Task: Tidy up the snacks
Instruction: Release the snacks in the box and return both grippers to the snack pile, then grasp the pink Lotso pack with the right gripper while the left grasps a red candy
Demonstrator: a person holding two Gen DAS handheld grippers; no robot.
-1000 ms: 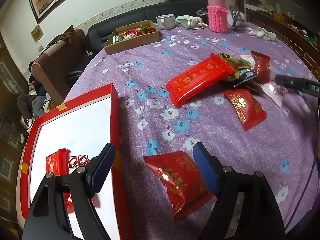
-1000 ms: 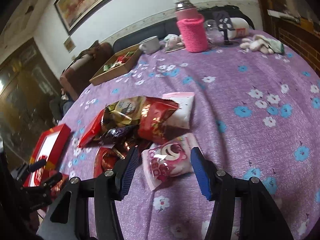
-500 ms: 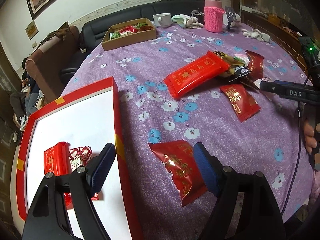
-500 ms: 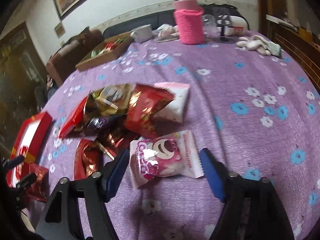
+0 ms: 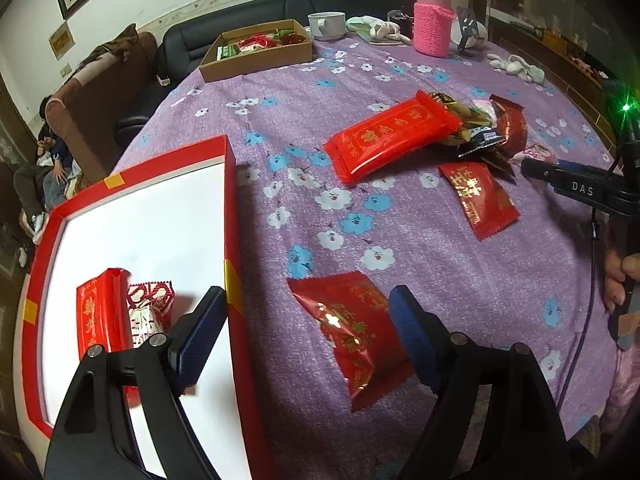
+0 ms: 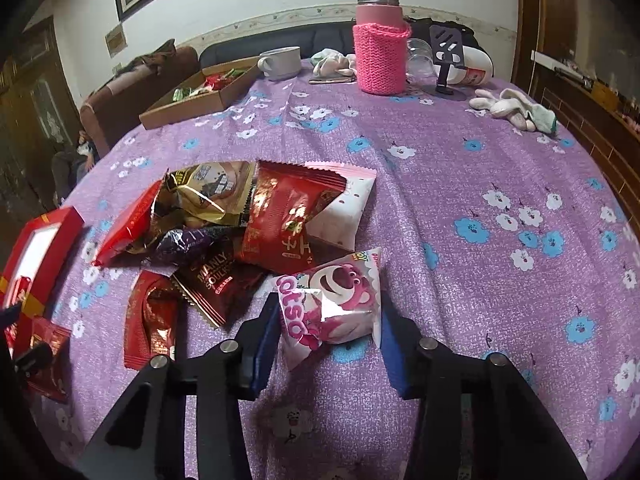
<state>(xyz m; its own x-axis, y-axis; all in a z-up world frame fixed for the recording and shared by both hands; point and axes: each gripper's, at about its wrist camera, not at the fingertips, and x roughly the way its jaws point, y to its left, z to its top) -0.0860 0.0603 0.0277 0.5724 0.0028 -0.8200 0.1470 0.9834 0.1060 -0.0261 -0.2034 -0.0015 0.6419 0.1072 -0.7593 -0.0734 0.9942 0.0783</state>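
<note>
Right gripper (image 6: 326, 332): jaws have just been closing, and both blue pads now press the sides of the pink bear-print packet (image 6: 332, 300), which sits crumpled between them on the purple flowered tablecloth (image 6: 480, 184). Just beyond and to the left of these jaws lies the snack pile (image 6: 240, 216): a dark brown packet (image 6: 212, 284) touching the pink one's left edge, a red foil packet (image 6: 150, 318) further left, and a white-and-pink packet (image 6: 344, 208) straight ahead.

Left gripper (image 5: 308, 328): jaws stand wide and grip nothing. The right pad is beside a red gold-printed packet (image 5: 352, 332) lying flat on the cloth between the pads; the left pad hangs over the red-rimmed box (image 5: 232, 208), whose wall runs between the pads. Inside the box, left of the left pad, lie a red packet (image 5: 100, 312) and a red-and-white packet (image 5: 148, 312), side by side and touching. Far ahead stand a cardboard tray (image 5: 256, 60) and a pink-sleeved bottle (image 5: 432, 24).
</note>
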